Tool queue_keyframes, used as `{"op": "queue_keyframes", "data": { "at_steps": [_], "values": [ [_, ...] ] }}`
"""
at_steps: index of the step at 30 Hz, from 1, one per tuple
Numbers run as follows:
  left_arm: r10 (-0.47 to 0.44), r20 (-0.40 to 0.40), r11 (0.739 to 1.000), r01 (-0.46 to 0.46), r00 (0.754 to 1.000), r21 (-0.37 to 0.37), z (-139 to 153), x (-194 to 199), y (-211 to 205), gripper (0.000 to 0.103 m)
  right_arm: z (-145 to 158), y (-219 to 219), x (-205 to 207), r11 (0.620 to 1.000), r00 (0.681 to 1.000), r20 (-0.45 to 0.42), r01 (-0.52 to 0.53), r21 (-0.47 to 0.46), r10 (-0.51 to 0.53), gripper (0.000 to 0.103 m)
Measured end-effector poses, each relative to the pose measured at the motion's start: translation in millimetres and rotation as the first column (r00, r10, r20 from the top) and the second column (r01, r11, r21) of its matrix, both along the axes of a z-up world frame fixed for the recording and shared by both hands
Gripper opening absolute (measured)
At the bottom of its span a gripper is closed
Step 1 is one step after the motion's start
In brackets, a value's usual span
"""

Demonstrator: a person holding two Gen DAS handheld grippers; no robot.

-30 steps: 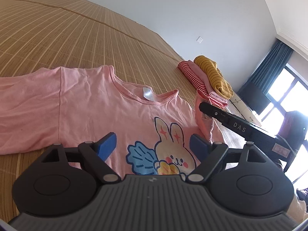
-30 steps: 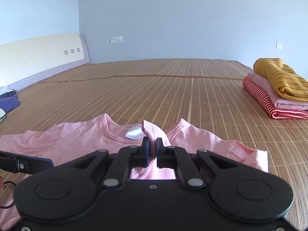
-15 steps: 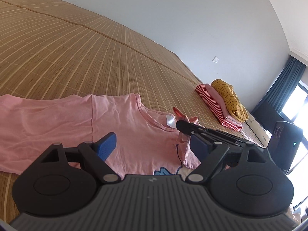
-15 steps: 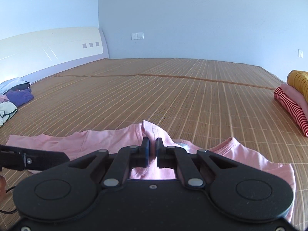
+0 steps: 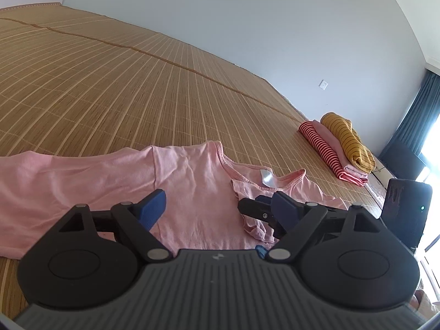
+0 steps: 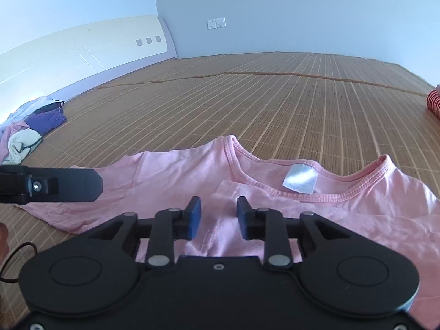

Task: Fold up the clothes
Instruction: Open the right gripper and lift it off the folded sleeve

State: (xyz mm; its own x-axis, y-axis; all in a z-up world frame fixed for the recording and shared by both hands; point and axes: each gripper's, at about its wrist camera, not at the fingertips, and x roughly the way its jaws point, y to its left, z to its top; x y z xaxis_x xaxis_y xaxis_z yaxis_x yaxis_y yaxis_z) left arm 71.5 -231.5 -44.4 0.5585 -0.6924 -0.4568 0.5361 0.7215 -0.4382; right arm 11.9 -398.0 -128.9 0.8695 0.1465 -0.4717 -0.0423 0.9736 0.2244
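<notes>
A pink shirt (image 5: pixel 192 187) lies flat on the bamboo mat (image 5: pixel 110 88), neckline and white label (image 6: pixel 299 178) facing away from me. Its right sleeve (image 6: pixel 247 195) is folded inward over the chest. My right gripper (image 6: pixel 218 217) hovers just above that folded sleeve, open, with nothing between its blue pads. In the left wrist view the right gripper (image 5: pixel 255 210) sits right behind my left gripper's right finger. My left gripper (image 5: pixel 218 209) is wide open above the shirt's chest, holding nothing; one of its fingers (image 6: pixel 55 184) shows at the left of the right wrist view.
A stack of folded clothes (image 5: pixel 338 148), striped red, pink and mustard, rests on the mat's far right. Loose garments (image 6: pixel 33 129) lie heaped at the left by a pale headboard (image 6: pixel 82 46). A black device (image 5: pixel 407 214) stands beyond the mat's right edge.
My right gripper carried the pinched sleeve leftward over the shirt, laid it down and opened. The bunny print is now covered. The left gripper stayed open.
</notes>
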Motion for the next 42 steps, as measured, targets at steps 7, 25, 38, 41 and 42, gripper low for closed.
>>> {"op": "queue_keyframes", "data": {
  "at_steps": [7,25,38,41,42],
  "values": [
    [-0.010,-0.018,1.000,0.010,1.000,0.007,-3.4,1.1,-2.2,0.087,11.1,-16.3,-30.2,0.999,0.999,-0.006,0.032,0.038,-0.032,0.041],
    [-0.077,0.032,0.996,0.075,0.997,0.038,-7.3,-5.0,-21.6,0.092,28.0,-15.9,-96.6,0.985,0.988,-0.085,-0.136,-0.103,0.128,0.052],
    [-0.259,0.200,0.959,0.227,0.945,0.169,-19.1,-29.3,-93.1,0.092,-2.5,-120.4,-98.1,0.970,0.975,-0.076,0.197,-0.141,-0.209,0.028],
    [-0.286,0.231,0.939,0.223,0.930,0.263,-26.5,-35.3,-104.6,0.092,-6.8,-113.6,-98.2,0.973,0.978,-0.094,0.168,-0.156,-0.184,0.030],
    [-0.287,0.244,0.929,0.207,0.926,0.308,-30.2,-37.0,-108.0,0.092,-7.4,-110.5,-98.5,0.973,0.979,-0.098,0.159,-0.168,-0.177,0.030]
  ]
}}
